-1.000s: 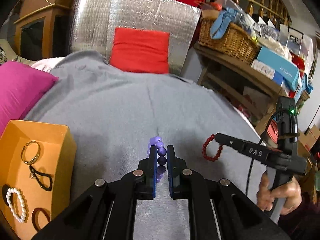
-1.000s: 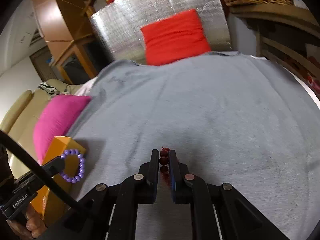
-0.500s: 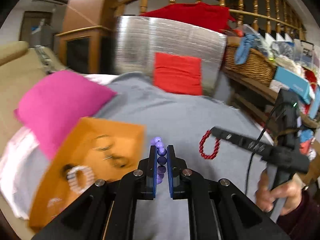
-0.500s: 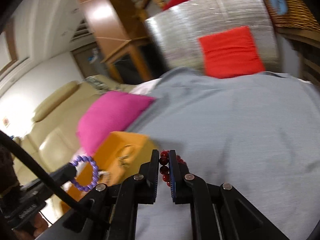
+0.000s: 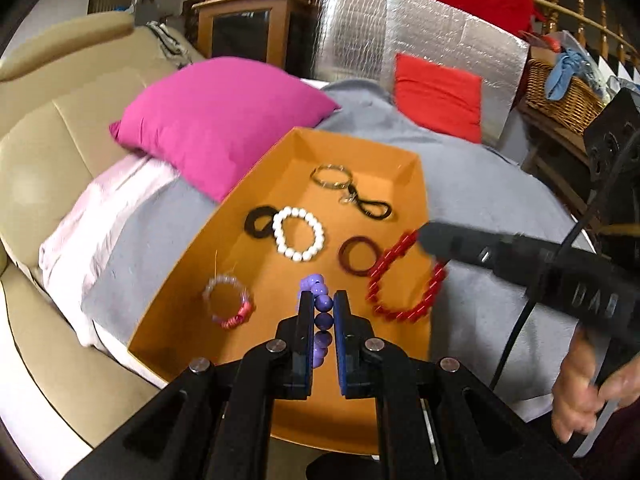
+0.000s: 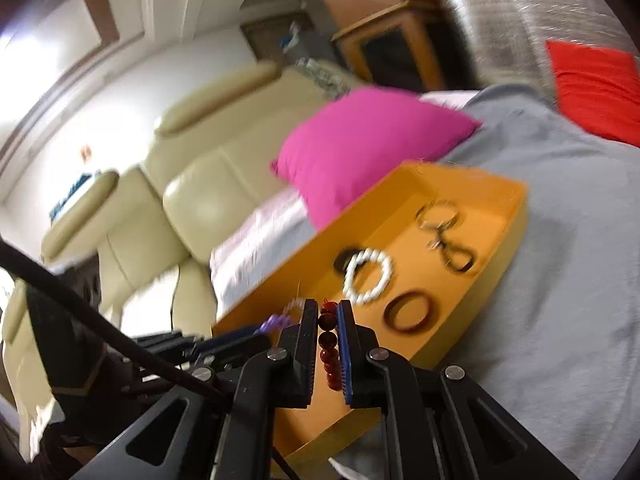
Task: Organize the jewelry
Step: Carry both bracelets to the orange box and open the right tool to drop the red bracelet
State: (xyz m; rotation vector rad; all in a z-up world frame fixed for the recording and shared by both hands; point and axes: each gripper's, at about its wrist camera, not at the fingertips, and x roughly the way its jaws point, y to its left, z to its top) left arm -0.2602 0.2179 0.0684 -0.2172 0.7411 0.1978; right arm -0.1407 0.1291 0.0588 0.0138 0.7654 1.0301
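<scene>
Both tongs carry bracelets over the shallow orange cardboard tray [image 5: 416, 184].
Left gripper [image 5: 323, 308] pinches the purple bead bracelet [image 5: 320, 304]; right gripper [image 6: 329, 320], just beside it, clamps the dark-red bead bracelet [image 6: 329, 338].

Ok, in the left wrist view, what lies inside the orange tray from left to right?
Pink-and-clear bracelet → black ring → white pearl bracelet → dark red bangle.
</scene>
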